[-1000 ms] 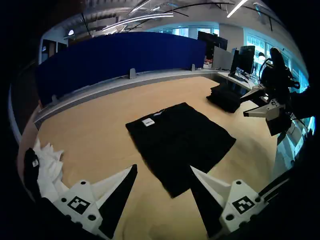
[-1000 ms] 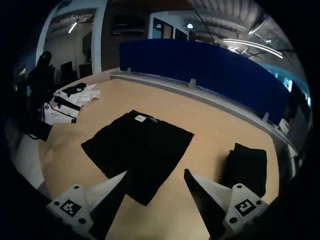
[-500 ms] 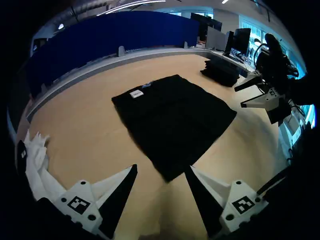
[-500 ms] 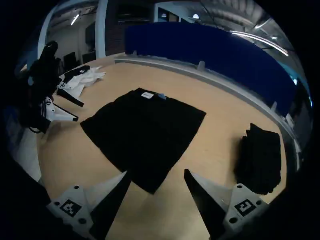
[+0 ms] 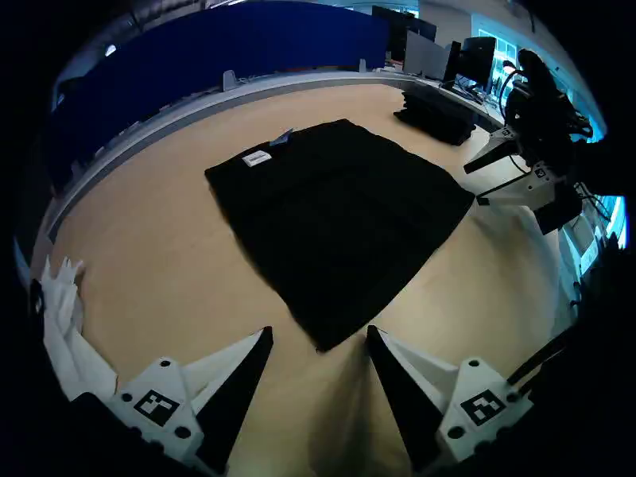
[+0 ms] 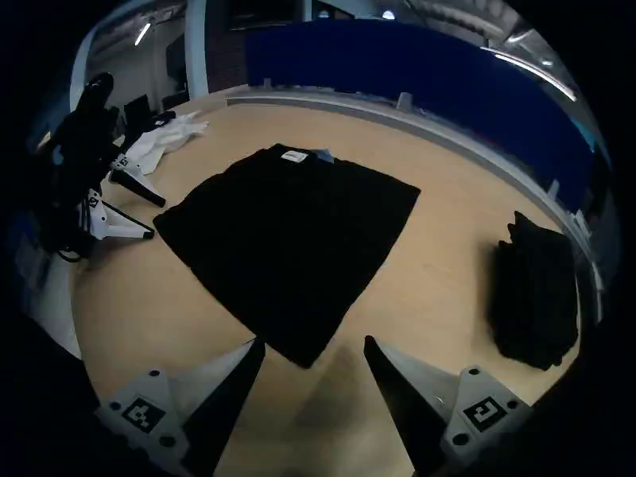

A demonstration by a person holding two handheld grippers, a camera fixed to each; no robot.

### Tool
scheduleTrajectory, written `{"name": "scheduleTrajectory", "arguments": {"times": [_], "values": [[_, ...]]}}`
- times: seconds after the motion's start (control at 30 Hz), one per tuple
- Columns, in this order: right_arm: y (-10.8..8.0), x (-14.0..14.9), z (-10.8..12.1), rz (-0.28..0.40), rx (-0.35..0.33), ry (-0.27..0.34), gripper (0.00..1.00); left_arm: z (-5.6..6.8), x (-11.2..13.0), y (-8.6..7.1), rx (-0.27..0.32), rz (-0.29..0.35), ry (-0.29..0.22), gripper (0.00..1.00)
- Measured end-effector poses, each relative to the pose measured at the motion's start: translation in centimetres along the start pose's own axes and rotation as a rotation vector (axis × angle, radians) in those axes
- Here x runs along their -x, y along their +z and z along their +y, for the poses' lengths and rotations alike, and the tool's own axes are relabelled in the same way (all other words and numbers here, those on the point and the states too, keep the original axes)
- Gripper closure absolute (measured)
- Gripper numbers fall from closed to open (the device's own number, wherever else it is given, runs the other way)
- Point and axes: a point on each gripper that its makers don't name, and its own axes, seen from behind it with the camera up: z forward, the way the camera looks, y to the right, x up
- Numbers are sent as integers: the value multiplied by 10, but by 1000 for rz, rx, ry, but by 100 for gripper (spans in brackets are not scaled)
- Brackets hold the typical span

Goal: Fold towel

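A black towel (image 5: pixel 338 203) with a small white tag (image 5: pixel 256 158) lies flat on the wooden table (image 5: pixel 159 254). My left gripper (image 5: pixel 318 362) is open, and the towel's near corner lies just ahead of its fingertips. In the right gripper view the same towel (image 6: pixel 290 226) spreads out, and my right gripper (image 6: pixel 312 370) is open just behind another near corner. Each gripper shows in the other's view: the right gripper (image 5: pixel 513 171) at the towel's far right edge, the left gripper (image 6: pixel 127 203) at its left corner.
A stack of folded black towels (image 6: pixel 537 294) sits on the table's right side. A heap of white cloth (image 6: pixel 163 139) lies at the far left. A blue partition (image 5: pixel 215 67) runs along the table's back edge, with monitors (image 5: pixel 477 60) beyond.
Both grippers have dropped lower and moved in towards the towel's near corners. The towel has not moved, and both grippers stay open.
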Motion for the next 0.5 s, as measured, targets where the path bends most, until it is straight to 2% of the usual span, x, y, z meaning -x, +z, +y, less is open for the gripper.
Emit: {"name": "scheduleTrajectory", "arguments": {"times": [0.23,0.37,0.5], "values": [[4,9,-3,-27,-12,8,19,-1,-1,0,-11,-8,-16,19],[7,13,-7,-41,-23,15,25,-3,0,0,-21,-15,-16,26],[8,12,-7,-35,-10,12,30,-1,0,-2,-26,-23,-3,38]]}}
